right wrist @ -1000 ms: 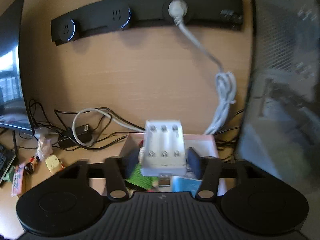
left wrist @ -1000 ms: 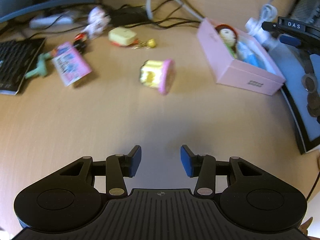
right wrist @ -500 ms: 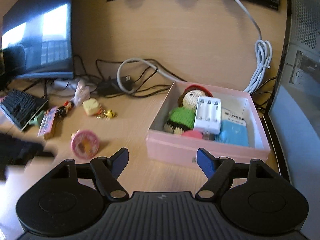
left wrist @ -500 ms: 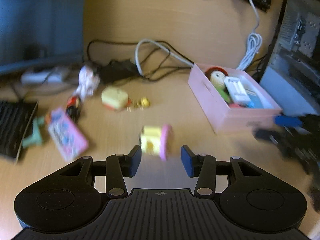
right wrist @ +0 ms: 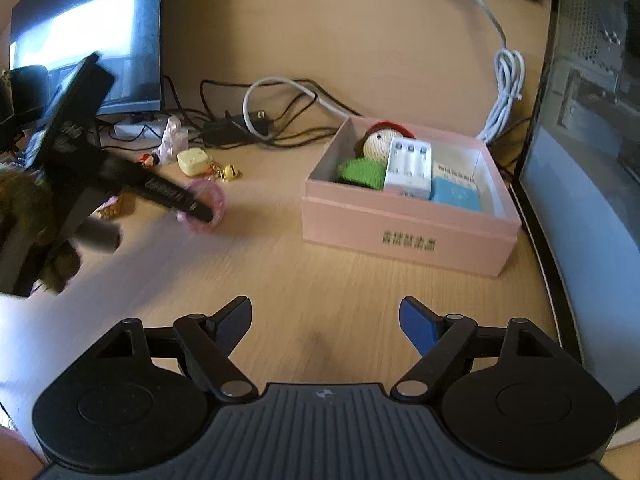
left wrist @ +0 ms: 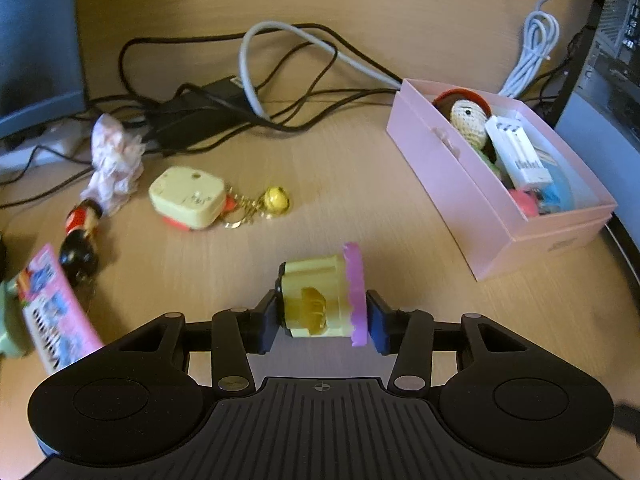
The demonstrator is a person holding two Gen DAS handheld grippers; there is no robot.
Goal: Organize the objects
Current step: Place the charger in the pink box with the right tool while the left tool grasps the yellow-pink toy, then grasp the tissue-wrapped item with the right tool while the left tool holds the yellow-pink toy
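A yellow toy with a pink frilled end (left wrist: 320,300) lies on its side on the wooden desk. My left gripper (left wrist: 322,322) straddles it, blue pads close on either side, jaws at the same width as before. In the right wrist view the same toy (right wrist: 206,200) shows pink behind the left gripper's dark finger. My right gripper (right wrist: 326,320) hovers over bare desk in front of the pink box (right wrist: 404,236), jaws opening, nothing between them. The box (left wrist: 476,208) holds a crochet doll (right wrist: 374,150), a white battery charger (right wrist: 408,168) and a blue packet (right wrist: 456,194).
Left of the toy lie a cream keychain with a bell (left wrist: 188,198), a small red-and-black doll (left wrist: 80,236), a pink packet (left wrist: 56,312) and a pale figurine (left wrist: 114,160). Tangled cables (left wrist: 248,92) run behind. A monitor (right wrist: 100,40) stands left, a computer case (right wrist: 592,120) right.
The left gripper moved forward until the yellow-and-pink toy sat between its fingers. The right gripper let go of the white charger into the box, drew back, sank and opened wider.
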